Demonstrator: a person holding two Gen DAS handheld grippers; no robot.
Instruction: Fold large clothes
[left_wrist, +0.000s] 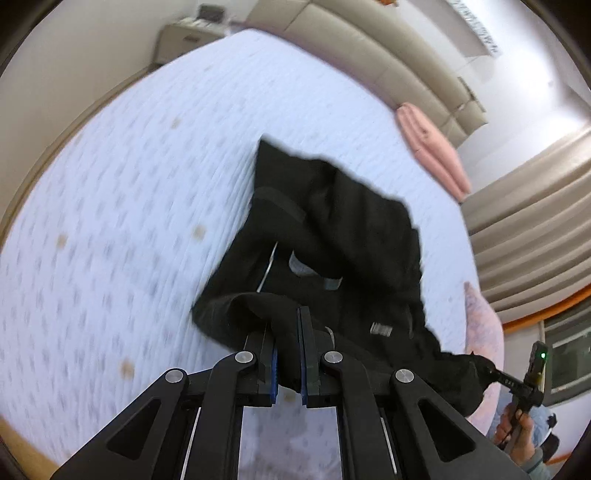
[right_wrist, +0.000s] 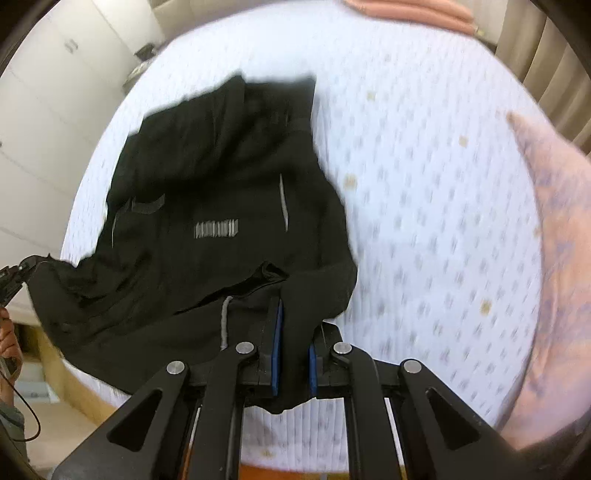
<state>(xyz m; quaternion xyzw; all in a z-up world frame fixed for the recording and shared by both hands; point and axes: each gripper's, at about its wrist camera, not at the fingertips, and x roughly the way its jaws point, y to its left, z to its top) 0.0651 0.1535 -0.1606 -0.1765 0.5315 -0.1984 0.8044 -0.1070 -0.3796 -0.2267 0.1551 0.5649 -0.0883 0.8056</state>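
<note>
Both pairs of jaws are clenched on cloth: the left gripper (left_wrist: 287, 347) pinches a bunched black fold between its blue pads, and the right gripper (right_wrist: 293, 347) grips another thick fold of the same garment near its top edge, beside a grey drawcord.

The large black hooded jacket of soft fabric (right_wrist: 221, 206) hangs partly lifted between the two grippers, with its far end trailing down onto the wide white quilted mattress with a faint grey print (left_wrist: 110, 221). It looks rumpled, not spread flat.

The biggest risk, as I judge it, is that the jacket settles in a crumpled heap, because its lower part is already doubled over itself and its weight drags unevenly. Next, a sleeve or the hood may tuck underneath unseen and spoil the fold line. Each bite is thick and bunched, so one layer might slide out under a sharp tug. Both views are blurred, which suggests fast motion and adds to that.

The jacket carries a grey barcode-like print (right_wrist: 216, 229), two thin pale strips and a small tab.
</note>
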